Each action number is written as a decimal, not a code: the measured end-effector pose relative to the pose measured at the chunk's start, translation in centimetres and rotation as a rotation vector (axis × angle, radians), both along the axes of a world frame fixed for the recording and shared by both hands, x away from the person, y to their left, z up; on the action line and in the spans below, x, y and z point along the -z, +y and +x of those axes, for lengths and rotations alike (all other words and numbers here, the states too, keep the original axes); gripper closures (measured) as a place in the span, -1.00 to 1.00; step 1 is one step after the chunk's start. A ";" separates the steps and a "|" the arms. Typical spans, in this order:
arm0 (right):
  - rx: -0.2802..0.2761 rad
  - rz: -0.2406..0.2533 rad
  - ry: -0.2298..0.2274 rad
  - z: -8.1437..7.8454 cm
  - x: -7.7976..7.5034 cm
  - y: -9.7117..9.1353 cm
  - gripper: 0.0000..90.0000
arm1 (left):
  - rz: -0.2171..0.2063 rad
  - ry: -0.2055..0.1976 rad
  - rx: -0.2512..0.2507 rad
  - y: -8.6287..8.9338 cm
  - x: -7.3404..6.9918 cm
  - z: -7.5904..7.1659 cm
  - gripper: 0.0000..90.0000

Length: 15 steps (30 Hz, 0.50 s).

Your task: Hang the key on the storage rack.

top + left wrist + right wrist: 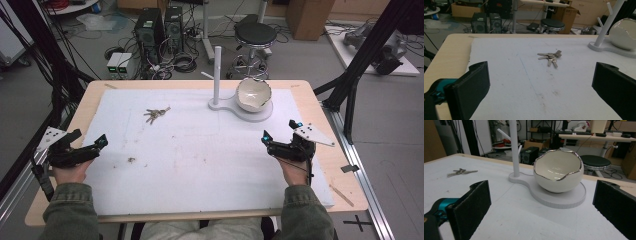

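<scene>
Left gripper: jaws spread wide, nothing between them, low over white foam mat.
Right gripper: spread wide, empty.
Bunch of silver metal keys: flat on mat, well ahead of left gripper.
White egg-shaped bowl: on white stand, far right.

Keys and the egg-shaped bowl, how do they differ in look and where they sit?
The keys are a small flat bunch of dull metal lying directly on the white mat; the egg-shaped bowl is bulky, glossy white with a jagged rim, tilted open on the white stand's base. The keys sit left of the stand's post, the bowl right. Both lie untouched.
</scene>
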State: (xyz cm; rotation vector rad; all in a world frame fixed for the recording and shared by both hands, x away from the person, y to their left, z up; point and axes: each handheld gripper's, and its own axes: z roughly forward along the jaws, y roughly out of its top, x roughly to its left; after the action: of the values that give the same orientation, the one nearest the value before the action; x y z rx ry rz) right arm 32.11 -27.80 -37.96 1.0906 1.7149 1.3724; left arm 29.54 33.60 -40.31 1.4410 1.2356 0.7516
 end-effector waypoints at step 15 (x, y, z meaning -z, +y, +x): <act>-0.001 -0.008 0.006 0.0 0.2 0.1 -0.99 | 0.011 0.026 0.009 -0.1 0.3 0.3 -0.96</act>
State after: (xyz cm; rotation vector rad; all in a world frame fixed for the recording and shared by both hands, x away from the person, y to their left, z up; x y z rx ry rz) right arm 32.07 -27.67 -38.14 1.0908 1.7241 1.3635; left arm 29.86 33.53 -40.61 1.4685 1.2455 0.7361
